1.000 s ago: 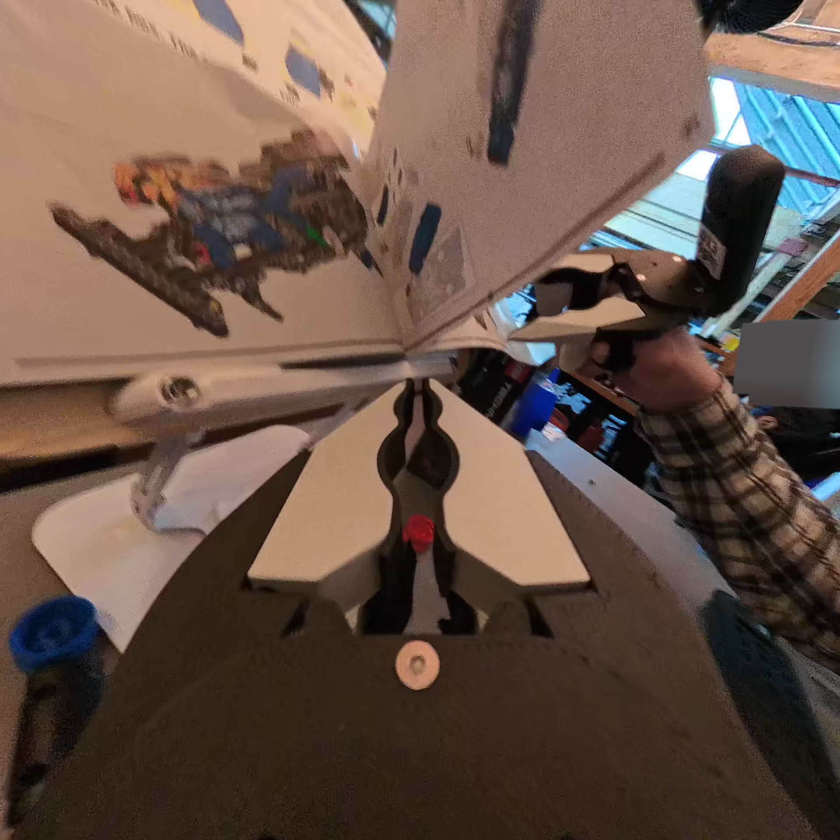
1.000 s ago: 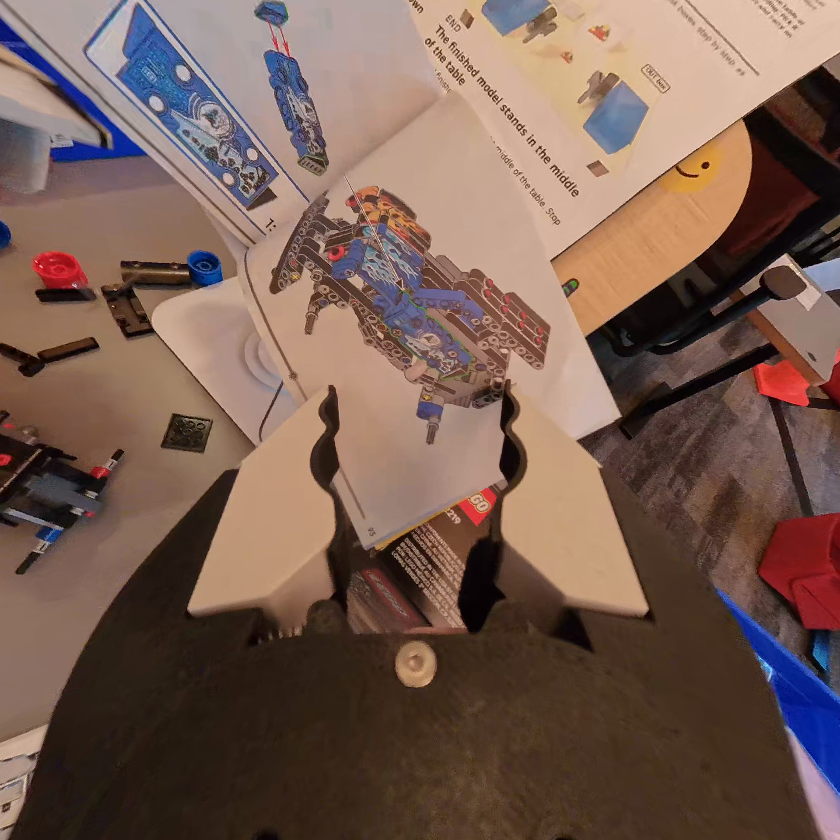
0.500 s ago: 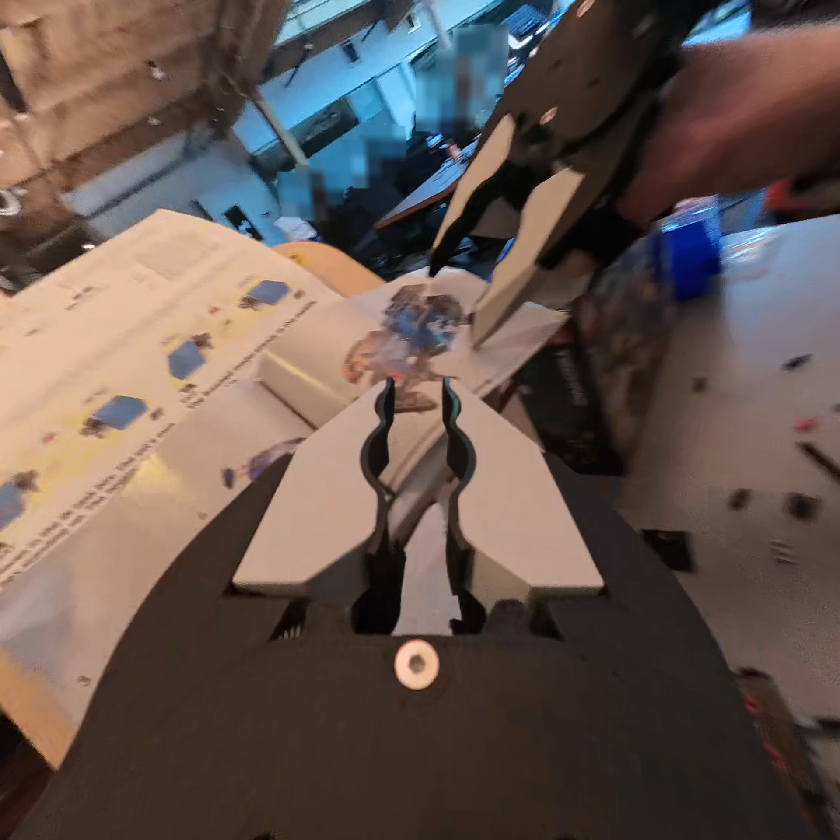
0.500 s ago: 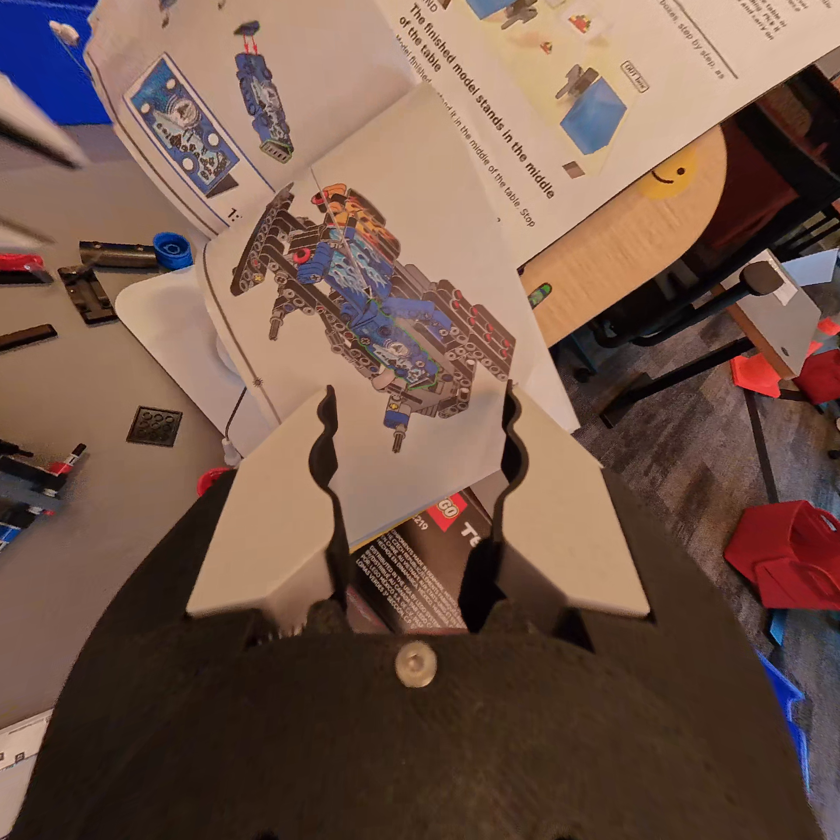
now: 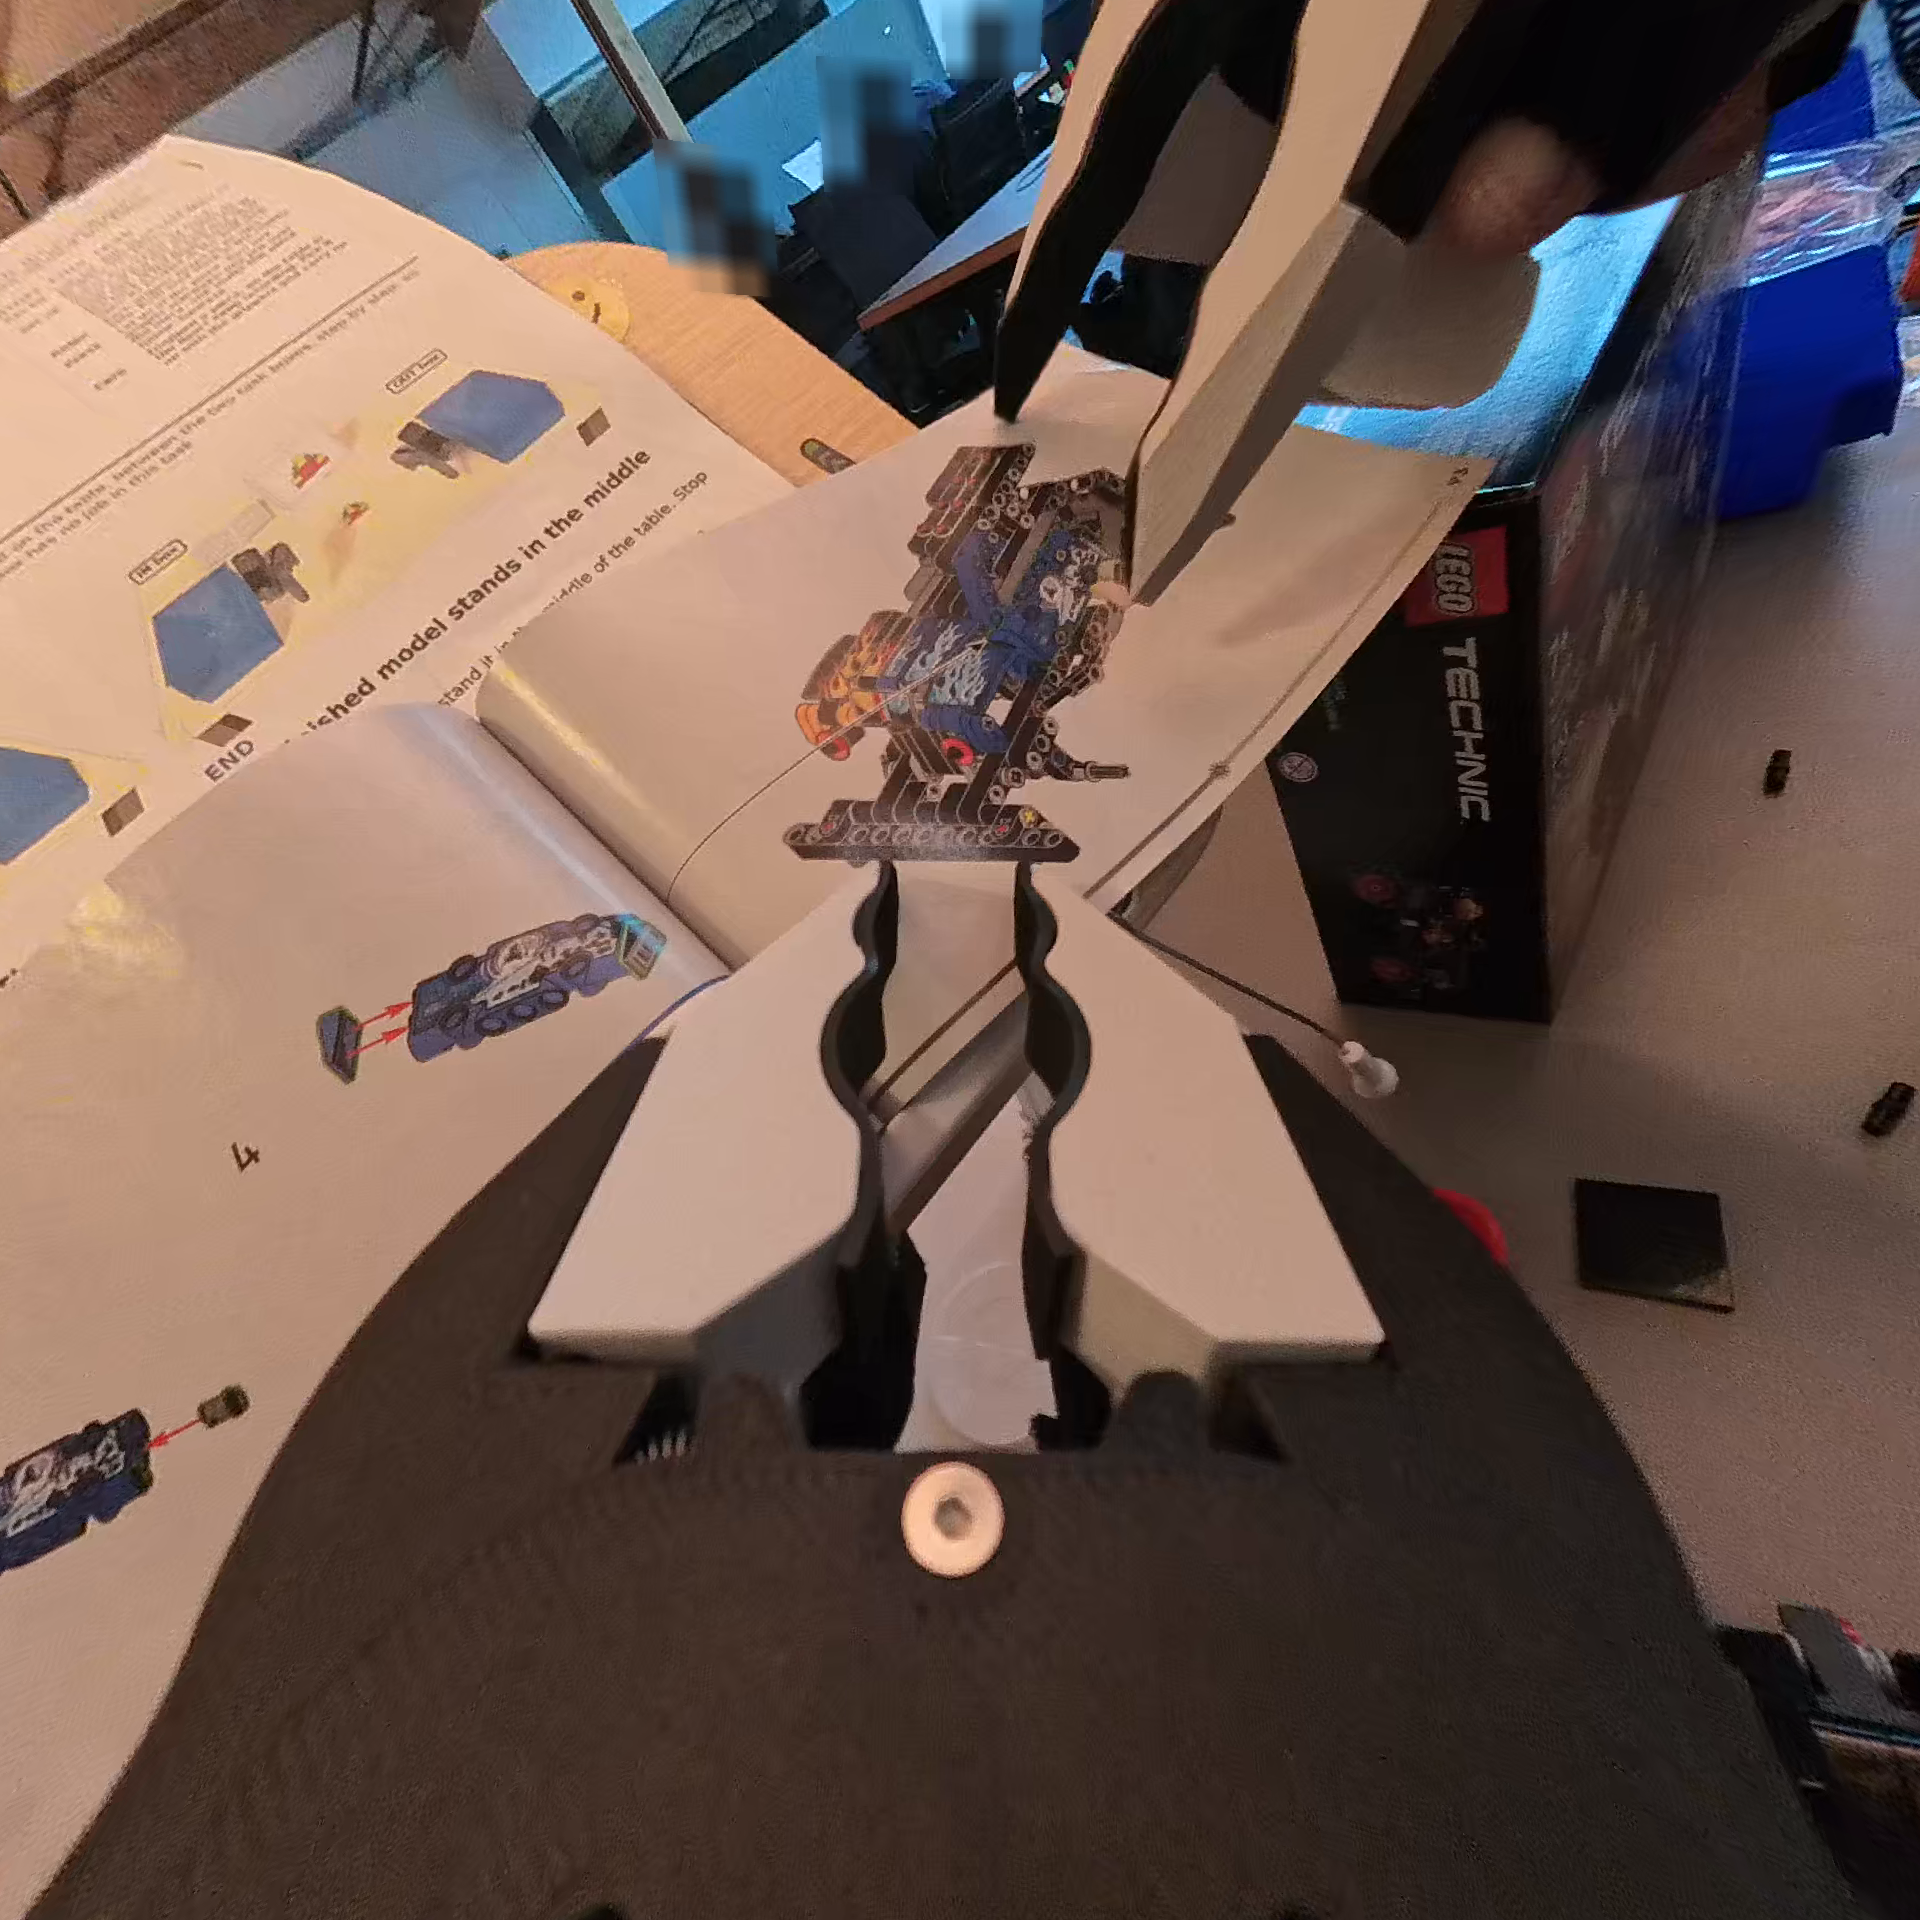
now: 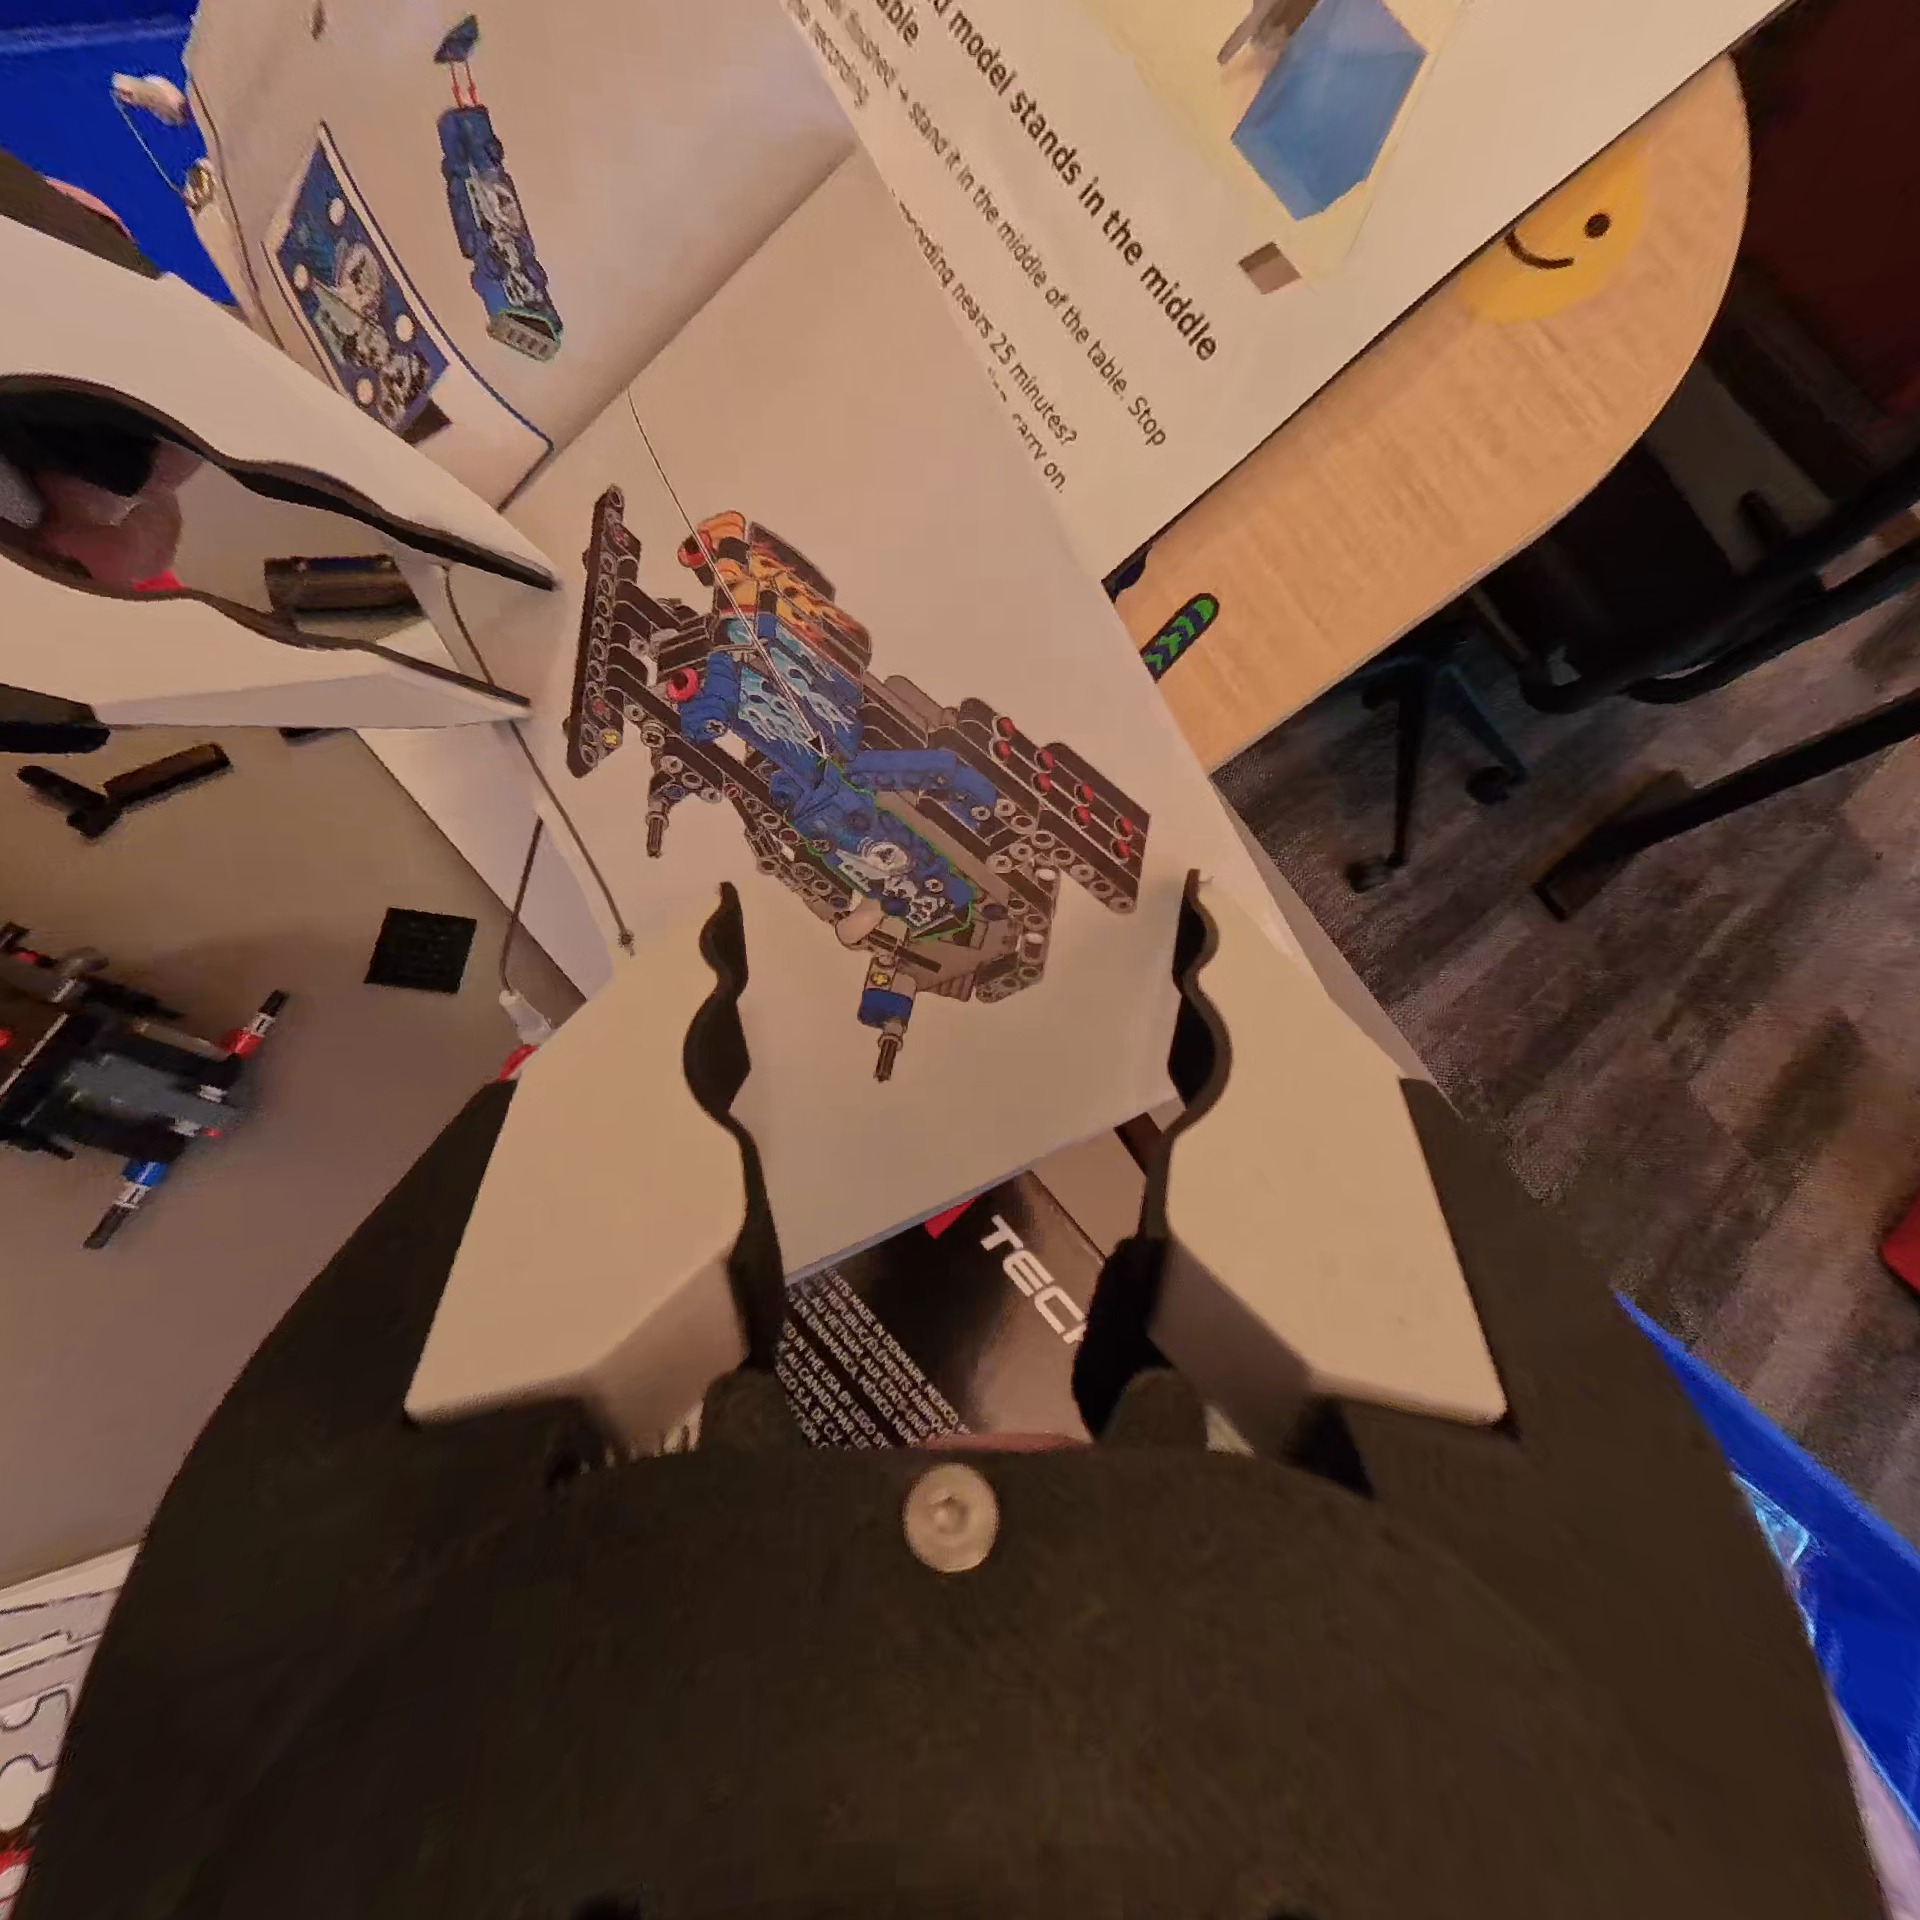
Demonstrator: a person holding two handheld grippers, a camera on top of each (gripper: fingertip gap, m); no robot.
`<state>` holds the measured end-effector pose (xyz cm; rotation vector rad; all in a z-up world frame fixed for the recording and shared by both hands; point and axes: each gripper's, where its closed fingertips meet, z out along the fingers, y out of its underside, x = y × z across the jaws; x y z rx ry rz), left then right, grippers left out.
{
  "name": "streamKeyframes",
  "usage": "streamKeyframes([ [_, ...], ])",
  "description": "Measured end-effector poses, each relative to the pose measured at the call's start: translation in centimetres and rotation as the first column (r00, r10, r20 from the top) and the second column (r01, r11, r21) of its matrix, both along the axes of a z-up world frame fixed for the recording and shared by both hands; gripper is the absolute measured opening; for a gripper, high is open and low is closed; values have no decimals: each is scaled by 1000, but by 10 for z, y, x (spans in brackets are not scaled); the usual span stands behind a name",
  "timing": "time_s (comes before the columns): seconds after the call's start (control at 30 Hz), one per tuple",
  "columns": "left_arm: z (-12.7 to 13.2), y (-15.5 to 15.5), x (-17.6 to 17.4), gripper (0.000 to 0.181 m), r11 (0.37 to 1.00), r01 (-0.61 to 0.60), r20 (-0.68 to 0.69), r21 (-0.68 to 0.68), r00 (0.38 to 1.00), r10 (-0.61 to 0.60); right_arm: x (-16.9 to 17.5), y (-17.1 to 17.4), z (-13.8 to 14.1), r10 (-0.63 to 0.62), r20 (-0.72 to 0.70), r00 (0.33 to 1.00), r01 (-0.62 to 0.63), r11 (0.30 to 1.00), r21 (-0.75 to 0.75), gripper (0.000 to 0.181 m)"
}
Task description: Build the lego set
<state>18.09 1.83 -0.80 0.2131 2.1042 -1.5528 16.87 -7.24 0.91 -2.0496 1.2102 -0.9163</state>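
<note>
Right wrist view is showing the instruction booklet (image 6: pixel 831 582) being lain open ahead of the jaws, its loose right-hand page (image 6: pixel 935 1122) passing between them while the right gripper (image 6: pixel 956 904) is being held wide open, gripping nothing. A risk is being judged here: the thin page could be creased or torn if the jaws are closed carelessly, or it could be flipped back and the step lost, since it is resting unsupported on the black set box (image 6: pixel 935 1340). The page is being shown with a printed blue, black and orange vehicle. To the left of the jaws, the partly built black and grey model (image 6: pixel 114 1081) is lying on the worktop (image 6: pixel 312 1122) among loose black parts, well apart from the booklet.

In the left wrist view, the left gripper (image 5: pixel 951 883) is being held with its jaws narrowly parted, empty, just short of the booklet (image 5: pixel 364 914) page edge; the right gripper (image 5: pixel 1081 488) is being poised over the picture from beyond.
</note>
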Motion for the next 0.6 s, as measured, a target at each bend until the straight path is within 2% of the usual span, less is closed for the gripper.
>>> streamKeyframes([
  [0.23, 0, 1, 0, 20, 1000, 7, -6, -4, 1000, -7, 1, -6, -4, 8, -23, 1000, -8, 999, -32, 54],
  [0.6, 3, 11, -9, 26, 999, 45, 11, 10, 999, -45, -20, -1, 23, -1, 72, 997, 6, 997, -76, 56],
])
